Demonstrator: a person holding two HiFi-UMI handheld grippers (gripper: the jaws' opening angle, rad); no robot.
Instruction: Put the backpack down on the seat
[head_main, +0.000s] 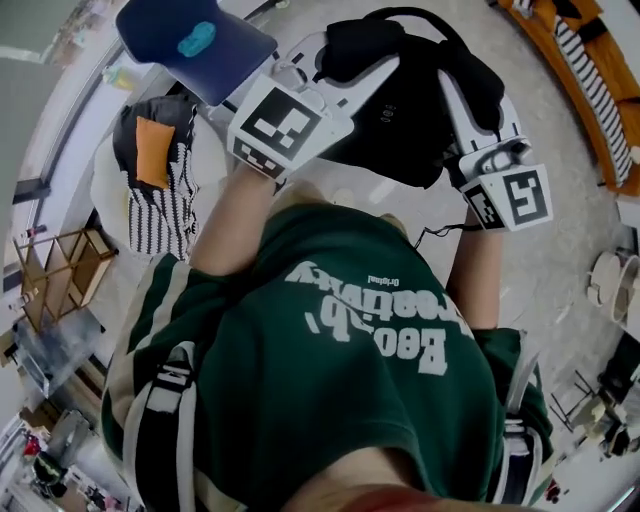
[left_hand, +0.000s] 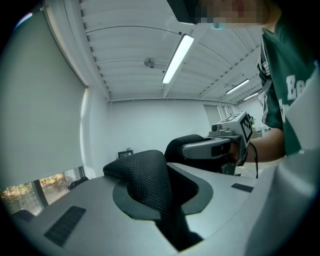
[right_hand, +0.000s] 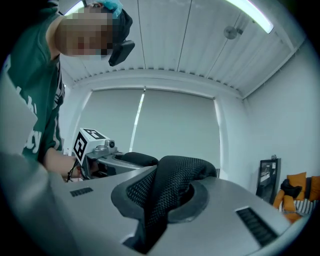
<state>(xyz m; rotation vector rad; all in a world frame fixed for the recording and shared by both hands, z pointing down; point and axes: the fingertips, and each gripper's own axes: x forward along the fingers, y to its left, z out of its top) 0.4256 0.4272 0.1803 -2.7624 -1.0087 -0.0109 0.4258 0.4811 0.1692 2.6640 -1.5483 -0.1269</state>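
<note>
Holding up a black fabric backpack (head_main: 410, 120) in front of the chest, clear of the pale grey floor (head_main: 560, 260), between two raised forearms. Clenching the left hand-held gripper (left_hand: 161, 197) on a black padded mesh shoulder strap (left_hand: 142, 172), pinched in the narrow gap between the grey jaws and bulging over their tips in a loop. Clenching the right hand-held gripper (right_hand: 162, 200) likewise on a second black mesh strap (right_hand: 180, 172), folded over and squeezed between its jaws. Pointing both roughly level and toward each other, so catching each in the other's camera, marker cube outward. In the head view, hanging the pack's dark body between and beyond the two marker cubes, just beside a navy cap brim with a teal patch (head_main: 190, 40) and above a dark green T-shirt with white lettering (head_main: 340, 370). Off to the left, well apart from the pack, a black-and-orange bundle (head_main: 150, 150) touching black-and-white striped cloth (head_main: 165, 215) on a pale round surface; whether a seat, impossible to tell. Overhead in both gripper views, a white slatted ceiling with a long strip light (left_hand: 177, 57).
</note>
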